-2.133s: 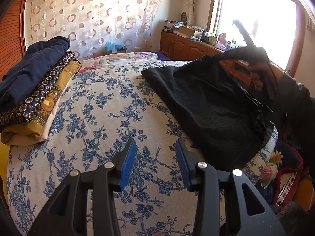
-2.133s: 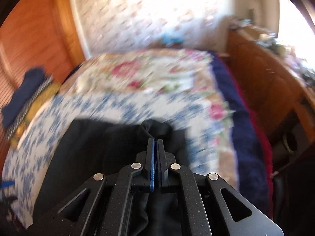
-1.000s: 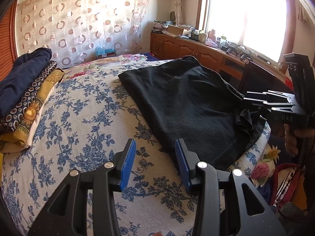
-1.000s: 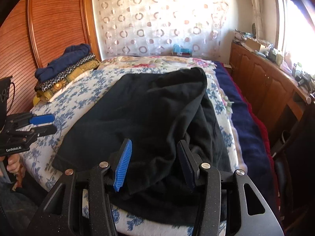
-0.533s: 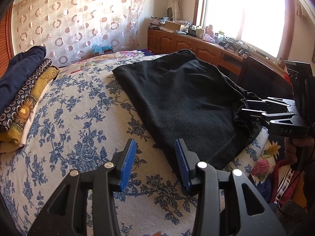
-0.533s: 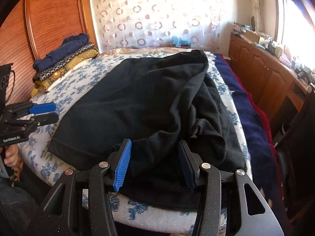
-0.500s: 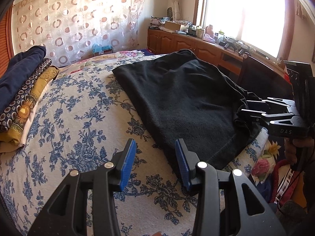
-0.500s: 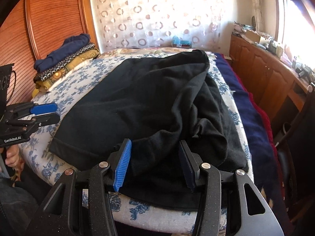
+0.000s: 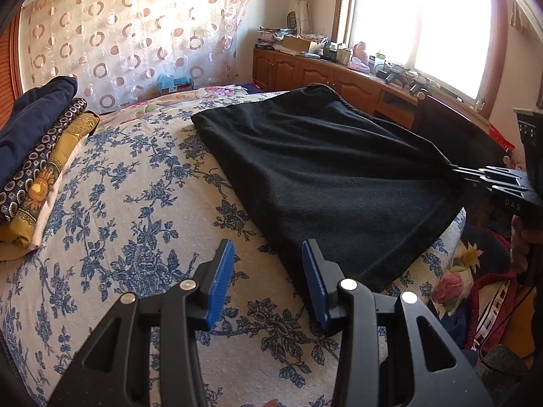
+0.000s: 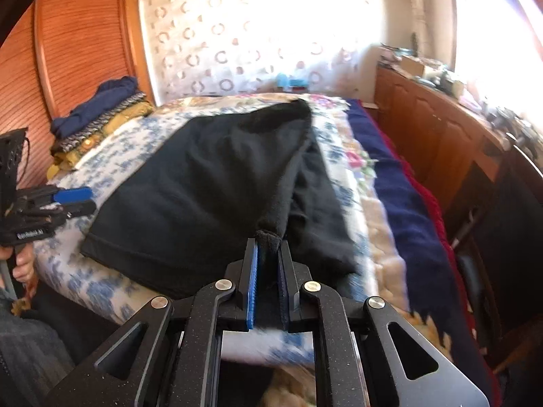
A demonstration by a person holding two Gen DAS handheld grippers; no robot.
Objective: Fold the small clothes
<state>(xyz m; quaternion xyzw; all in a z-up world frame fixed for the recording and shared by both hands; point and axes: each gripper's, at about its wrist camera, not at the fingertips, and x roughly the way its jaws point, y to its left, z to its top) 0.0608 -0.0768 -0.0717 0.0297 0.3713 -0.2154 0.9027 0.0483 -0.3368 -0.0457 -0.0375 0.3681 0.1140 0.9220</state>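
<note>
We see black garment: matt, fuzzy fleece-like cloth. Bedspread: printed woven cloth. Cabinets: glossy wood. Our gripper pads: ribbed blue plastic.

Both grippers are matte black frames with silver screws and blue ribbed pads (white lettering marks their sides).

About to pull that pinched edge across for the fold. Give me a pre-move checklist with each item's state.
1. Right gripper shut on the black garment, jaws just closed on a bunched edge: ok.
2. Left gripper holding the near corner: not ok, open over the floral bedsheet, beside the garment's edge.
3. Garment lying flat: not ok, a lifted ridge runs to the grip.
4. Folded stack apart from the garment: ok.
5. How many layers are pinched: cannot tell.
</note>
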